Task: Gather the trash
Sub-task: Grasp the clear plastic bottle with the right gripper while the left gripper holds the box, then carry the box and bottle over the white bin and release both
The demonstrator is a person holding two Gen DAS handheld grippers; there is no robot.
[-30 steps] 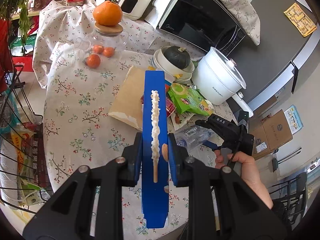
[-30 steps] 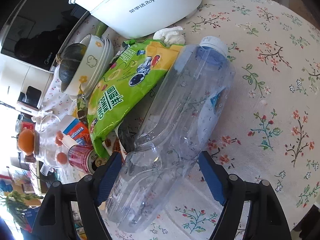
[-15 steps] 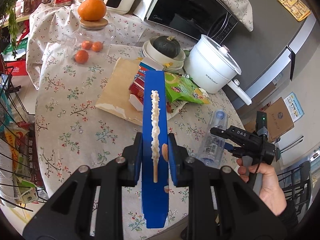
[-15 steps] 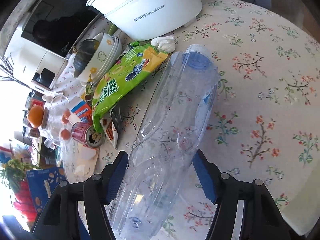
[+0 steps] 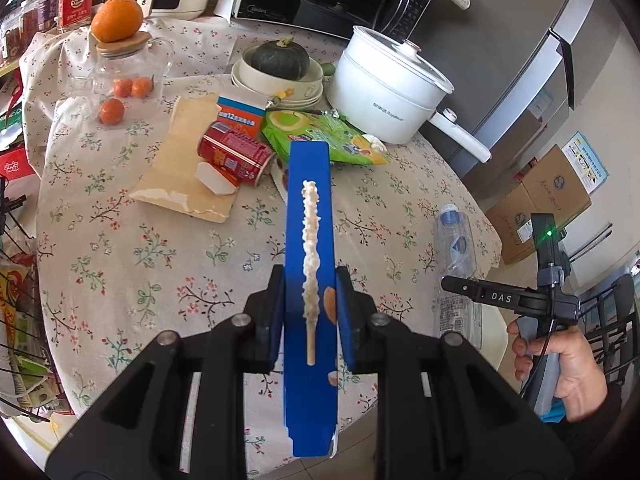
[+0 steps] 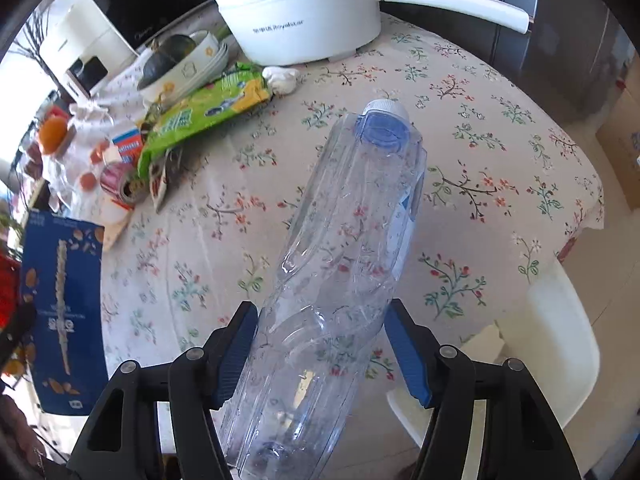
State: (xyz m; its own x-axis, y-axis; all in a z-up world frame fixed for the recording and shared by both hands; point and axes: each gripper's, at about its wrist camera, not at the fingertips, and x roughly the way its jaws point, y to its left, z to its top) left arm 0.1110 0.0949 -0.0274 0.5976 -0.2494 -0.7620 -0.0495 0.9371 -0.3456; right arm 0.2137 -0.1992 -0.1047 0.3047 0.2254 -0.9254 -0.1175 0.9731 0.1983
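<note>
My left gripper (image 5: 310, 316) is shut on a flat blue snack box (image 5: 309, 208), held edge-on above the floral table; the box also shows in the right wrist view (image 6: 60, 304). My right gripper (image 6: 320, 344) is shut on an empty clear plastic bottle (image 6: 356, 232) with a blue cap, lifted above the table's near edge. The bottle (image 5: 456, 256) and right gripper (image 5: 492, 296) show at the right of the left wrist view. More trash lies on the table: a green snack bag (image 5: 320, 136), a red can (image 5: 236, 154), a brown paper bag (image 5: 188, 164), a crumpled tissue (image 6: 282, 78).
A white electric pot (image 5: 388, 92) and stacked bowls with a squash (image 5: 280, 68) stand at the back. A glass jar with oranges (image 5: 124, 64) is at back left, a microwave (image 5: 332, 0) behind. A white chair (image 6: 556, 328) is below the table edge. A wire rack (image 5: 16, 304) is at left.
Both grippers have pulled back from the trash pile toward the table's near edge. The right gripper has lifted the bottle off the table and carried it away from the green bag.
</note>
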